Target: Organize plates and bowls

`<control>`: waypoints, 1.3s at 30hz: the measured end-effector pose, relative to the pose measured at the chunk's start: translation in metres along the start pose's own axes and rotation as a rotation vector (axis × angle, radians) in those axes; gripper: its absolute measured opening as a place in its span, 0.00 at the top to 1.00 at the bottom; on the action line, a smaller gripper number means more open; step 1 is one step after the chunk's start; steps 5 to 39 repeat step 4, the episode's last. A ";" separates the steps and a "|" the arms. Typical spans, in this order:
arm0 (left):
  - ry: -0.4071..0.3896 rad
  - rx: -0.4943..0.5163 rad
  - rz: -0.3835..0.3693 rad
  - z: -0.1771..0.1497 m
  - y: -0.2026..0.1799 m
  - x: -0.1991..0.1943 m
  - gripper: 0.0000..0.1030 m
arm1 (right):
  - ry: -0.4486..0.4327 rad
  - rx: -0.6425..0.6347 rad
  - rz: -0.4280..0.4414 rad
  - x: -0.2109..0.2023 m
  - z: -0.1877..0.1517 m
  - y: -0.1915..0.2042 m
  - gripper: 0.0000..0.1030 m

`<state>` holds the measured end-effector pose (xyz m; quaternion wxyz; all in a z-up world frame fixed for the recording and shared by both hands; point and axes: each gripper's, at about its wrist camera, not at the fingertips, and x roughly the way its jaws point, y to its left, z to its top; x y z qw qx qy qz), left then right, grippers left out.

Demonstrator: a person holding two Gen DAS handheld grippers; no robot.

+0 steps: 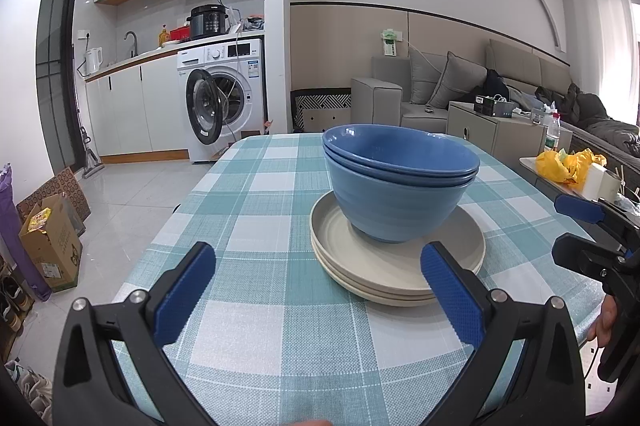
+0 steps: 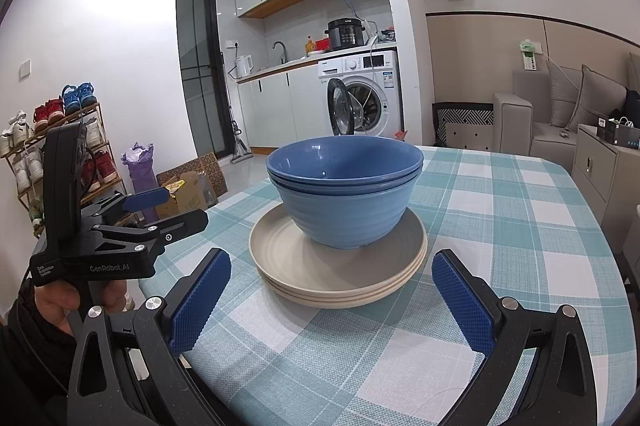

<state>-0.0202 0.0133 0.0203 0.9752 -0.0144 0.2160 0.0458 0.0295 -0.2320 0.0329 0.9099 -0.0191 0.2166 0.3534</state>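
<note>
A stack of blue bowls [image 1: 396,181] stands nested on a stack of beige plates [image 1: 360,262] on the checked table [image 1: 248,209]. My left gripper [image 1: 318,292] is open and empty, just in front of the plates; its right finger overlaps the plates' near rim. The right gripper [image 1: 576,226] shows at the right edge. In the right wrist view the bowls [image 2: 344,193] and plates [image 2: 304,266] sit straight ahead. My right gripper [image 2: 330,300] is open and empty, just short of the plates. The left gripper [image 2: 168,211] shows at the left, held in a hand.
A washing machine [image 1: 222,97] with its door open and kitchen cabinets stand beyond the table. A sofa [image 1: 440,85] and a low cabinet [image 1: 500,129] are at the right, with yellow bags [image 1: 564,165]. Cardboard boxes [image 1: 52,238] and a shoe rack [image 2: 48,145] stand on the floor at the left.
</note>
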 end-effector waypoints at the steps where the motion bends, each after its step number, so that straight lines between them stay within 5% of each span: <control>1: 0.000 -0.001 -0.001 0.000 0.000 0.000 0.00 | 0.000 0.000 0.000 0.000 0.000 0.000 0.00; 39: 0.001 -0.002 -0.002 0.000 0.000 0.000 0.00 | -0.001 0.000 0.000 0.000 0.000 0.000 0.00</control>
